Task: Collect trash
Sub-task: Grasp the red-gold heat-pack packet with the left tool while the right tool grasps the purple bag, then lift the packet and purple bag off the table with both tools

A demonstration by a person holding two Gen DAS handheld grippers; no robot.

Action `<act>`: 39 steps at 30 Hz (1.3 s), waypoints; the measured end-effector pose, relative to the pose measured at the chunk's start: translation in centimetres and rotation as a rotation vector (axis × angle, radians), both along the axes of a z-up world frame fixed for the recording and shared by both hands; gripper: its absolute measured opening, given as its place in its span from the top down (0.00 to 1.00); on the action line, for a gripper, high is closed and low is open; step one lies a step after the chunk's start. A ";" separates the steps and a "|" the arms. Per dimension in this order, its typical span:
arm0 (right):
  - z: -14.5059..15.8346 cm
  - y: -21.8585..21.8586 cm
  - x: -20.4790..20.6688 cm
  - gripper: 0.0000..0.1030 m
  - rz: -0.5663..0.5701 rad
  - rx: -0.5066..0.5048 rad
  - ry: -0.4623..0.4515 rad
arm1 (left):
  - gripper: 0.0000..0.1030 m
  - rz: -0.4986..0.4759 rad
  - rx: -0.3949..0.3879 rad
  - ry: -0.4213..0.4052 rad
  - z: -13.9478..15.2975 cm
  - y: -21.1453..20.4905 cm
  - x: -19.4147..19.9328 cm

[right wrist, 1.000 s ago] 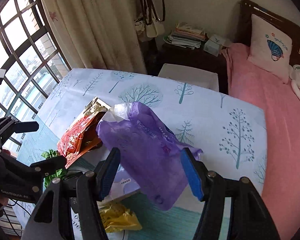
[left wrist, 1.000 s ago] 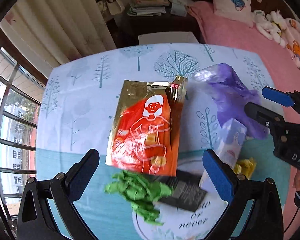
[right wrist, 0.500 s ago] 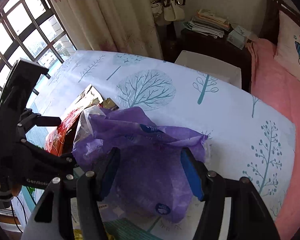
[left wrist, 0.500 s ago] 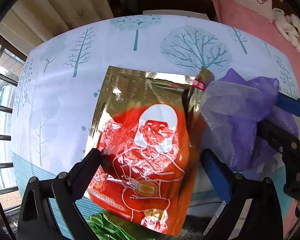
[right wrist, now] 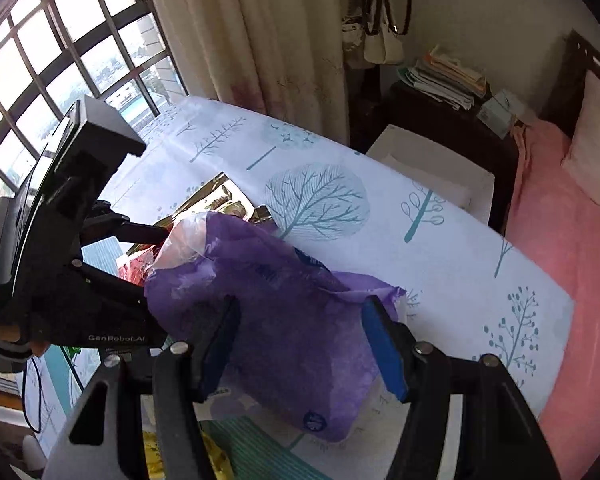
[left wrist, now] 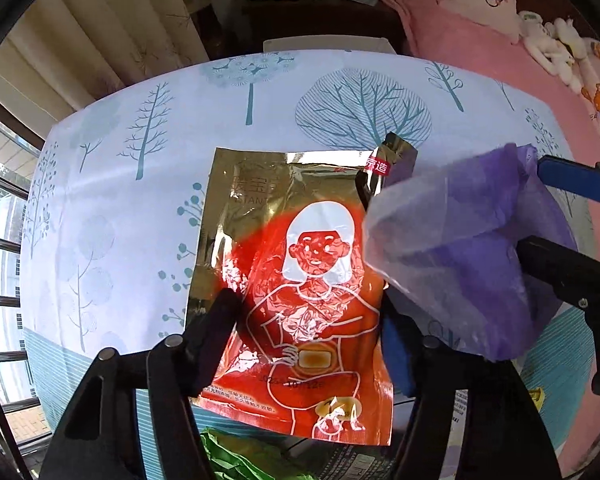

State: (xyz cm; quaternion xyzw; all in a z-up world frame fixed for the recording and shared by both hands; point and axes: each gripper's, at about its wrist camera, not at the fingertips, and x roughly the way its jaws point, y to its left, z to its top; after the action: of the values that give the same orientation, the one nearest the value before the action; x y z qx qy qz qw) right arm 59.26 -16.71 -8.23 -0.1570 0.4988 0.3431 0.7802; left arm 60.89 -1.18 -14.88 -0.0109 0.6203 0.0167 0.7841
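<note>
The left claw (left wrist: 308, 328) has its two fingers closed in on the red and gold foil packet (left wrist: 296, 292), one finger at each side of its lower half, and holds it up over the desk (left wrist: 140, 184) with the printed face toward the camera. The packet's torn top corner (left wrist: 396, 152) sticks up beside the mouth of the purple plastic bag (right wrist: 284, 320). The right claw (right wrist: 300, 344) grips that bag: its fingers press into the crumpled plastic on either side, and the bag's pale open rim (right wrist: 188, 236) faces the packet and touches its right edge. Both things hang above the middle of the desk, which wears a white cloth printed with blue trees. Below the packet, near the desk's near edge, lies some green crumpled wrapping (left wrist: 236, 456). A yellow wrapper (right wrist: 216, 460) shows under the right claw.
</note>
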 end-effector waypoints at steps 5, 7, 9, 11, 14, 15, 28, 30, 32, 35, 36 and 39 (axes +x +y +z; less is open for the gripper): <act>1.1 0.7 -0.6 0.27 0.056 0.028 -0.036 | 0.65 0.031 -0.022 -0.034 1.2 0.8 -0.5; 1.7 0.8 -0.6 0.23 0.063 0.053 -0.038 | 0.68 0.057 -0.032 -0.035 1.5 1.7 -0.6; 2.1 1.1 -0.7 0.23 0.074 0.072 -0.047 | 0.69 0.075 -0.034 -0.039 1.9 2.4 -0.9; 2.4 1.6 -1.1 0.22 0.094 0.077 -0.054 | 0.69 0.097 -0.044 -0.046 2.4 3.2 -1.5; 2.7 2.6 -1.7 0.22 0.140 0.091 -0.051 | 0.70 0.133 -0.078 -0.056 3.3 4.3 -2.2; 2.9 2.9 -2.1 0.22 0.152 0.092 -0.058 | 0.70 0.135 -0.083 -0.062 3.8 4.6 -2.5; 1.1 7.2 -6.8 0.22 0.339 -0.099 -0.254 | 0.70 0.096 -0.090 -0.061 4.2 4.4 -2.4; 0.2 7.6 -7.3 0.23 0.344 -0.178 -0.302 | 0.70 0.088 -0.092 -0.063 4.3 4.1 -2.5; -0.3 7.7 -7.1 0.66 0.329 -0.183 -0.274 | 0.70 0.085 -0.087 -0.059 4.2 4.1 -2.6; -1.4 7.8 -6.4 0.98 0.295 -0.207 -0.203 | 0.70 0.095 -0.096 -0.061 4.5 4.5 -3.1; -1.3 7.7 -6.4 0.98 0.285 -0.196 -0.213 | 0.70 0.098 -0.097 -0.062 4.6 4.8 -3.2; -0.6 7.0 -6.3 1.00 0.250 -0.141 -0.199 | 0.70 0.109 -0.101 -0.075 5.5 5.5 -4.1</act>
State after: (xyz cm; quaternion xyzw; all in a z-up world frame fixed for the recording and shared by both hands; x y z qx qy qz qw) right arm 52.95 -9.74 -8.79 -0.3054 0.4187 0.3844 0.7640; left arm 56.83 4.31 -9.41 -0.0848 0.5889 0.0277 0.8032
